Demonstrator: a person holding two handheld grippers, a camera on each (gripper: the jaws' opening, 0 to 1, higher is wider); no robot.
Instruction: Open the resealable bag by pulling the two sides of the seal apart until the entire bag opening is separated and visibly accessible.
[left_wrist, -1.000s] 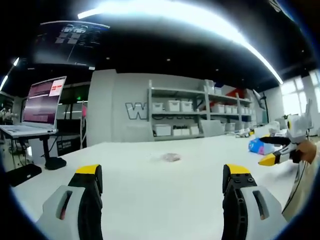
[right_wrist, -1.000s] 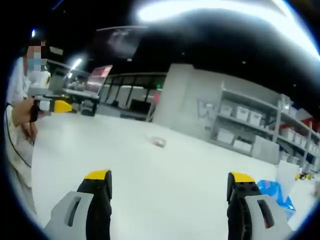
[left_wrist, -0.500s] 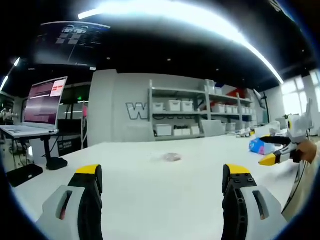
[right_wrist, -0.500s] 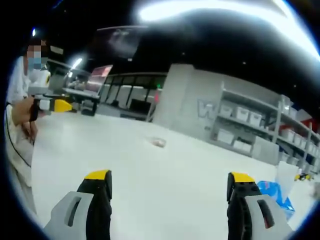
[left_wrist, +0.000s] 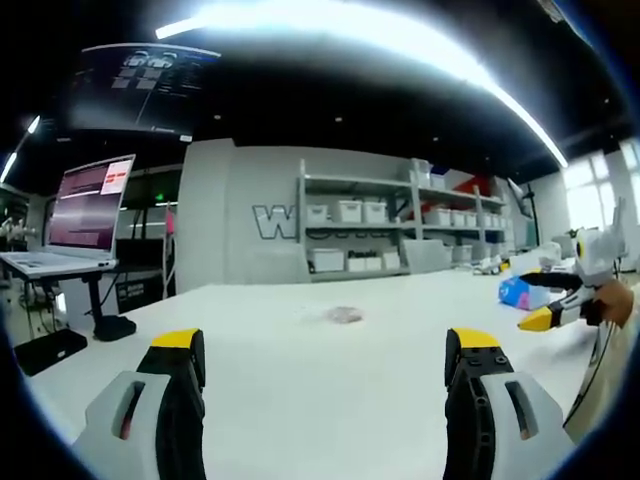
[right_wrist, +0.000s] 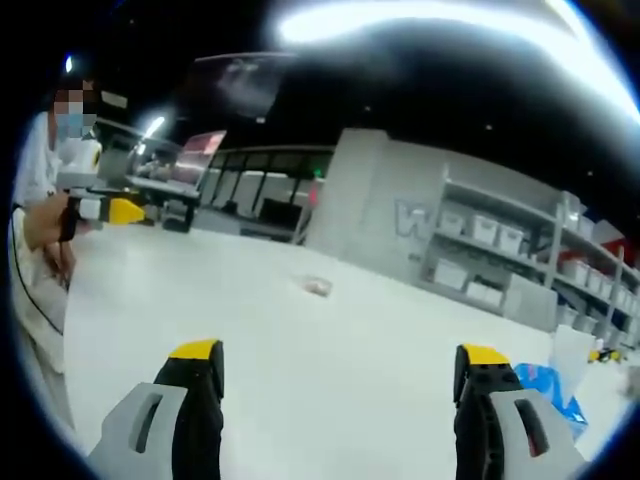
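A wide white table stretches ahead of both hand-held grippers, and the small, pale, crumpled resealable bag lies flat near its middle, well apart from either tool. In the left gripper view, the left gripper hovers over the near side of the table with its yellow-tipped jaws spread wide and nothing between them. The right gripper is likewise wide open and empty, with the bag far ahead of it on the bare surface. Each tool appears at the edge of the other's view, held by a hand.

Compared with a second ago, nothing has shifted: both views are framed the same, and the bag sits where it was (so no approach has begun). The seal looks untouched, and the whole task remains ahead.

Beyond the bag stand shelves of white bins; a laptop sits left of it, and a blue packet lies to its right.
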